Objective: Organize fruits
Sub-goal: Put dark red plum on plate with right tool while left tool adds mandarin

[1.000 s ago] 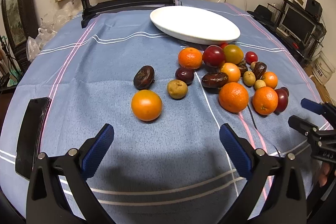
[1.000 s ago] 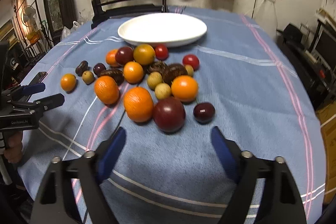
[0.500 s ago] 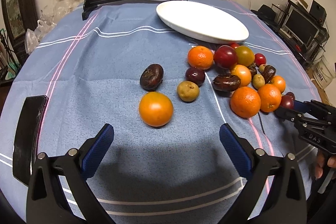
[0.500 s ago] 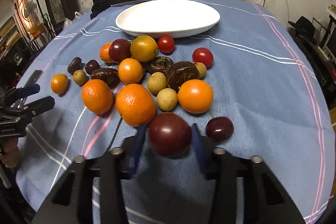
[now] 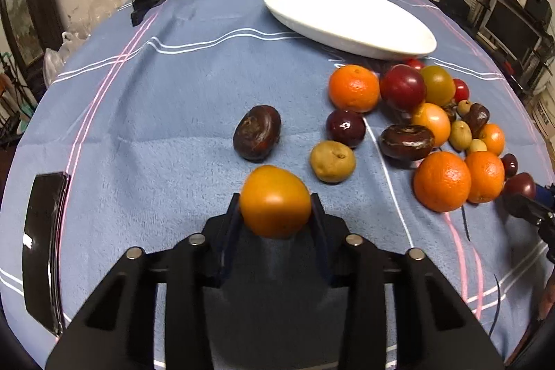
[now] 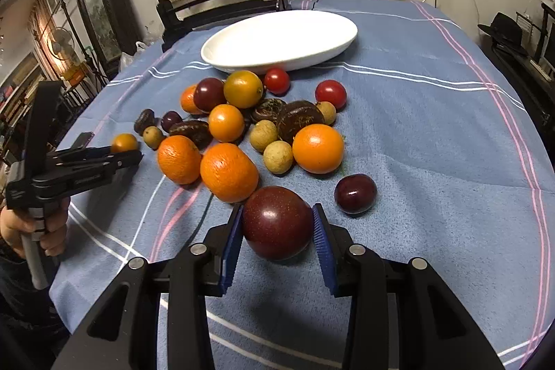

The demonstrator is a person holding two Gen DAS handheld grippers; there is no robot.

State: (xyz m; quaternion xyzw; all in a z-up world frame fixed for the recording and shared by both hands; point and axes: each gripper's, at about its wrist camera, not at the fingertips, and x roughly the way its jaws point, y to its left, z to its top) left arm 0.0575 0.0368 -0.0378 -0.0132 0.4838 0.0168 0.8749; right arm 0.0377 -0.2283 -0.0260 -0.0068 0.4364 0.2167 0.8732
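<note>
left gripper [image 5: 275, 208] has just closed on a smooth orange fruit [image 5: 275, 200], pads pressing both sides, w/ a dark brown fruit [image 5: 257, 137] just beyond at 12 o'clock. right gripper [image 6: 277, 231] is clamped on a dark red plum [image 6: 276, 223] at the near edge of the fruit pile (small plum [image 6: 355, 193] at its 2 o'clock). white plate [image 6: 322, 56] sits at 12 o'clock on the blue-clothed surface [image 6: 433, 144].
</note>
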